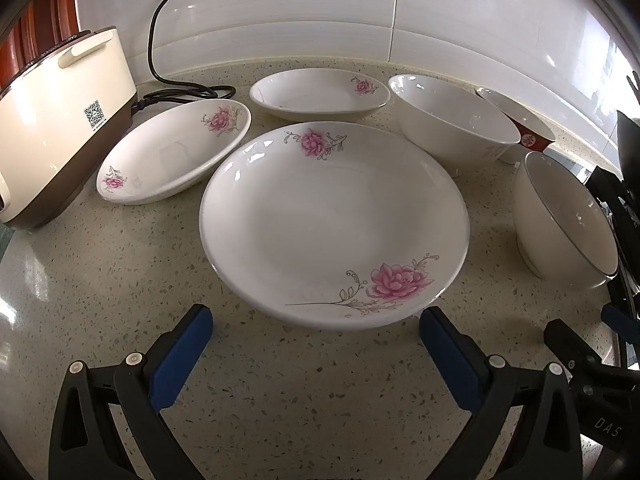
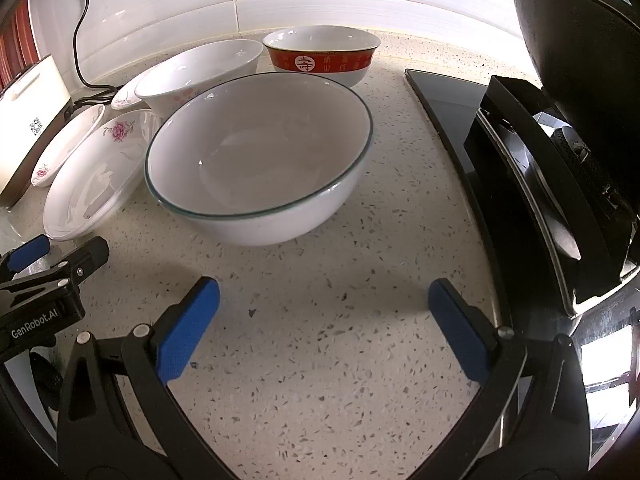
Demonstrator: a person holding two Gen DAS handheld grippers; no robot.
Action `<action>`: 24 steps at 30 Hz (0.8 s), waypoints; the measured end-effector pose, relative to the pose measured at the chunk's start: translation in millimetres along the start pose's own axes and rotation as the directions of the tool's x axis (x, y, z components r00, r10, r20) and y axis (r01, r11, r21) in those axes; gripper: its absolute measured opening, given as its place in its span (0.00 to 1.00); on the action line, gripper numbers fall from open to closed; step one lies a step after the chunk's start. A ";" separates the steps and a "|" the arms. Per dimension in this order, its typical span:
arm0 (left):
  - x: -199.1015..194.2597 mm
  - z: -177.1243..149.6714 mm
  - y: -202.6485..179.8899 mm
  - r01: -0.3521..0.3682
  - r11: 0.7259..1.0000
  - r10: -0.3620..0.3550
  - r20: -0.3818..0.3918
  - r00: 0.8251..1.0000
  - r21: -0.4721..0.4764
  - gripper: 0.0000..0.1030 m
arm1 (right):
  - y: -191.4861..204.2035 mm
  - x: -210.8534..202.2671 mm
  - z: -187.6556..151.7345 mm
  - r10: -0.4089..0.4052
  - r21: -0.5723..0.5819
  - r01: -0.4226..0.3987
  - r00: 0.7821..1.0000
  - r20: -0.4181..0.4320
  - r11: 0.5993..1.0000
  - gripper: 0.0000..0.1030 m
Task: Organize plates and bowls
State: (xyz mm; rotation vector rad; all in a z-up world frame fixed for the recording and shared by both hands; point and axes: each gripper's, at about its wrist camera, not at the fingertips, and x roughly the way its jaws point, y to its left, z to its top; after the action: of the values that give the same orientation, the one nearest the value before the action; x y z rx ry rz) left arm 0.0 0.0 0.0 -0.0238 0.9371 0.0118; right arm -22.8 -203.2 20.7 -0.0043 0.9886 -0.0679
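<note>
L gripper (image 1: 316,336) wide open, empty, hovers over speckled counter (image 1: 280,380) just short of big floral plate (image 1: 334,224). R gripper (image 2: 324,320) wide open, empty, facing dark-rimmed white bowl (image 2: 260,160). Red-band bowl (image 2: 322,56) at back by tiles.

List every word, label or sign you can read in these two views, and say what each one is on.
"GenRobot.AI": on the body of the left tool, seen in the right wrist view.
"DAS": on the black tool body, lower right of the left wrist view; the rest is cut off.
"壽": in a white circle on the red-banded bowl; the gold characters beside it are too blurred.
QR code with small print below: on the cream appliance; unreadable.
</note>
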 end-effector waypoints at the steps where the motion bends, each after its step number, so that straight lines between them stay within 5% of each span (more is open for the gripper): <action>1: 0.0 0.0 0.0 0.000 1.000 0.000 0.000 1.000 0.000 1.00 | 0.0 -0.1 0.0 0.000 0.000 0.000 1.000 0.000 1.000 1.00; 24: 0.0 0.0 0.0 0.000 1.000 0.000 0.000 1.000 0.000 1.00 | -0.1 0.5 0.1 0.001 -0.001 -0.001 1.000 0.000 1.000 1.00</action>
State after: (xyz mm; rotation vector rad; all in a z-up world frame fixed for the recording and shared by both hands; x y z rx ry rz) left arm 0.0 0.0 0.0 -0.0237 0.9372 0.0119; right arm -22.5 -203.3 20.3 -0.0049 0.9887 -0.0658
